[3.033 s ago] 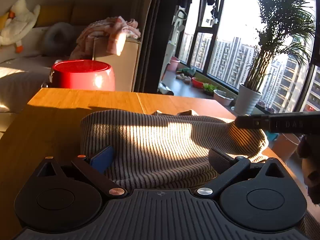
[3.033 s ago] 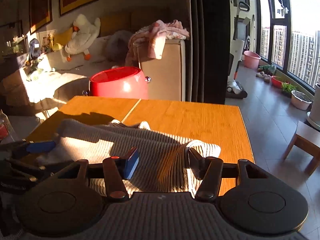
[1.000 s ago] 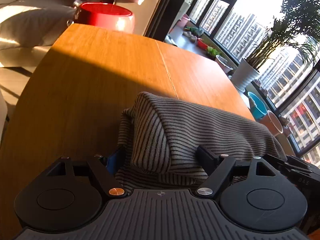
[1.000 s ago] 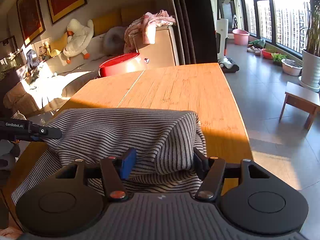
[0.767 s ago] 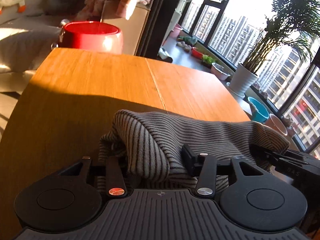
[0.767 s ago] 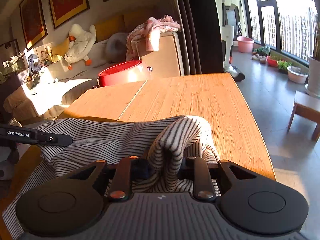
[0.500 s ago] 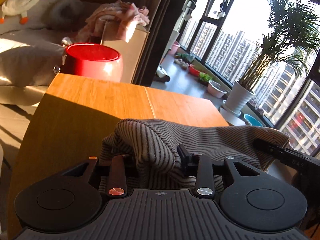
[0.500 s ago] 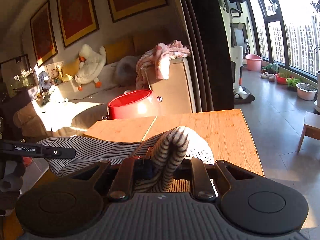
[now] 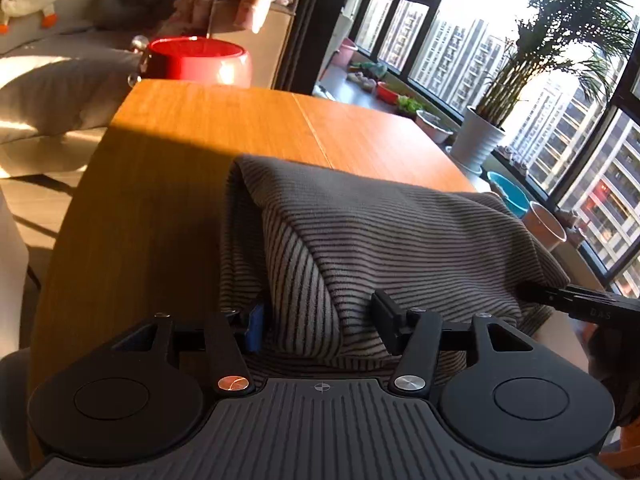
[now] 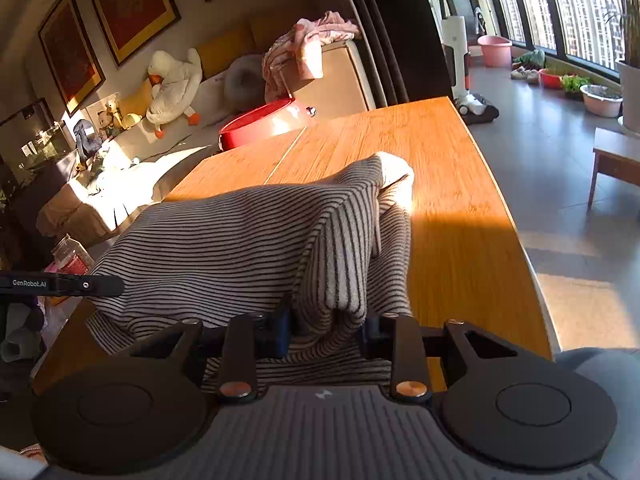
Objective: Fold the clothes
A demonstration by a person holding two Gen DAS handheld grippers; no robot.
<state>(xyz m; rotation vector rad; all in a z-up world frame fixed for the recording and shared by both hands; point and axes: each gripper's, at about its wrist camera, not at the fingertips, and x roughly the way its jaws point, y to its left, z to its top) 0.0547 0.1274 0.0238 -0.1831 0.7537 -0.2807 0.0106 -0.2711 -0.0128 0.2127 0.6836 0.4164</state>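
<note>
Striped garment (image 9: 400, 232): bunched on wooden table (image 9: 180, 152), near edge. Left claw (image 9: 318, 326) narrowed, holding a cloth fold; right claw (image 10: 326, 326) likewise. Three seconds earlier both claws stood wide over flatter cloth; since gripped, raised, lowered again. Fold judged mid-way, not yet laid

You've got a wooden table (image 9: 192, 148) with a red basin (image 9: 196, 60) just past its far edge. Behind that: a sofa (image 10: 132, 160) carrying a duck plush (image 10: 172, 84) and pink laundry (image 10: 304, 46) (heaped on a cabinet). Potted palm (image 9: 484, 136) near the window.
</note>
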